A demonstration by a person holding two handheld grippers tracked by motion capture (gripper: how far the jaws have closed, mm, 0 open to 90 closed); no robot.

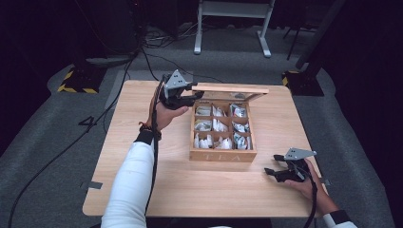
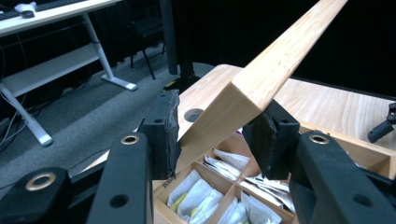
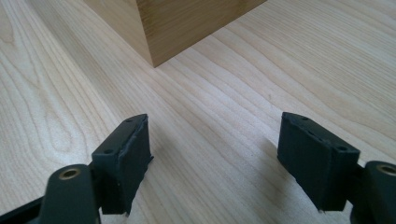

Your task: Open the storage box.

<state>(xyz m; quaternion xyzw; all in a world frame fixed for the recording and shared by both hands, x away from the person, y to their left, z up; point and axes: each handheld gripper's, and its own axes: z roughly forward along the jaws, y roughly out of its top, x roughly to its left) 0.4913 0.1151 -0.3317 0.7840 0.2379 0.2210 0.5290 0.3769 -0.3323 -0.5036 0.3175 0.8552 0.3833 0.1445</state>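
Observation:
A wooden tea box marked TEA stands at the middle of the table, its compartments full of tea bags. Its lid is raised at the far side. My left gripper is shut on the lid's left corner. In the left gripper view the lid slants up between both pads, and tea bags lie below. My right gripper rests low on the table to the right of the box, open with nothing in it. In the right gripper view, that gripper faces a bottom corner of the box.
The light wooden table has a small round hole near its far edge. Beyond it are grey carpet with black cables, a white desk frame and yellow-black striped stand bases.

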